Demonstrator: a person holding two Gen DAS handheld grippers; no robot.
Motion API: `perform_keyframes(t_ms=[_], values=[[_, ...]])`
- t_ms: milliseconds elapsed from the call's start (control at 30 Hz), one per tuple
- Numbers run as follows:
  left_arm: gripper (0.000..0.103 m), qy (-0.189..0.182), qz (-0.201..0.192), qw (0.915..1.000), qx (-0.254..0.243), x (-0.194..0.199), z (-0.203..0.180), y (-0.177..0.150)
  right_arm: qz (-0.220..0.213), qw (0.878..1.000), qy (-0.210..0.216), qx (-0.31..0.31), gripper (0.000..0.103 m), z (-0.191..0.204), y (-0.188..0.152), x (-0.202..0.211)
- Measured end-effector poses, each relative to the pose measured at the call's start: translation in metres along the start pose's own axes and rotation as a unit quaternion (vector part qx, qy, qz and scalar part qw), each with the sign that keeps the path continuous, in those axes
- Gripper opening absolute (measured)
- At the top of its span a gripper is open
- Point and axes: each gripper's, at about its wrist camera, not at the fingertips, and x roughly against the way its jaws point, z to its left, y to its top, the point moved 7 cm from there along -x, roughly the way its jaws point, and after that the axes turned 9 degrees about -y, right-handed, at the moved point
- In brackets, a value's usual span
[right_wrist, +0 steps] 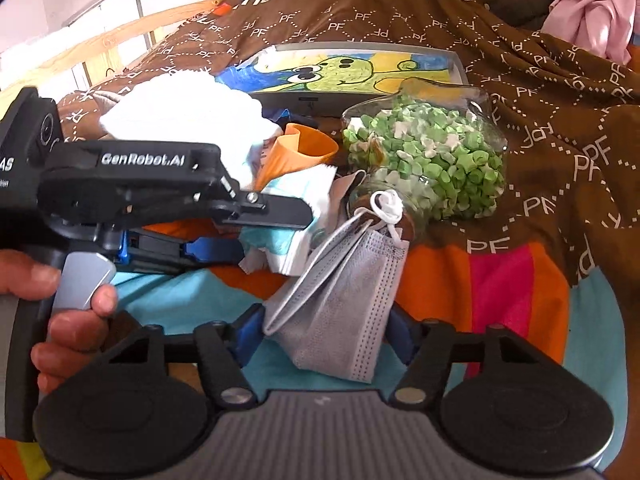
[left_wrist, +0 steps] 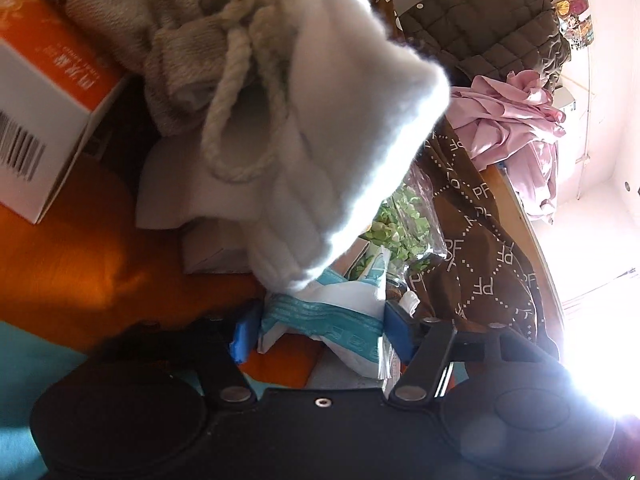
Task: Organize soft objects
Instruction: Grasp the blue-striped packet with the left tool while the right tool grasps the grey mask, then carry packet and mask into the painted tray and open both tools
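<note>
My left gripper (left_wrist: 320, 332) is shut on a white and teal soft packet (left_wrist: 328, 320); a fluffy white sock (left_wrist: 320, 128) hangs over it, close to the lens. In the right wrist view the left gripper (right_wrist: 224, 246) comes in from the left, holding the packet (right_wrist: 296, 240) under the white sock (right_wrist: 184, 116). My right gripper (right_wrist: 324, 332) is shut on a grey face mask (right_wrist: 344, 304), which hangs folded between the blue pads, its white ear loop (right_wrist: 386, 204) knotted at the top.
A clear bag of green and white bits (right_wrist: 424, 156) lies behind the mask. An orange cone (right_wrist: 296, 148), a drawing box (right_wrist: 352, 72), a brown PF blanket (right_wrist: 540, 92), pink cloth (left_wrist: 516, 120), a beige knit (left_wrist: 180, 40) and an orange box (left_wrist: 44, 92) crowd the bed.
</note>
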Motion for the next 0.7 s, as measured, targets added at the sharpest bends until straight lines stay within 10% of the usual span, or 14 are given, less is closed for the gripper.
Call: perform_keyframes(t_ms=[333, 700], values=[[0.051, 0.003, -0.007, 1.0000, -0.002, 0.017, -0.002, -0.012, -0.018, 0.999, -0.016, 0.024, 0.022, 0.005, 0.000, 0.013], [0.050, 0.050, -0.024, 0.9934, -0.100, 0.047, -0.042, -0.041, -0.109, 0.991, -0.075, 0.011, 0.017, -0.014, 0.010, 0.058]])
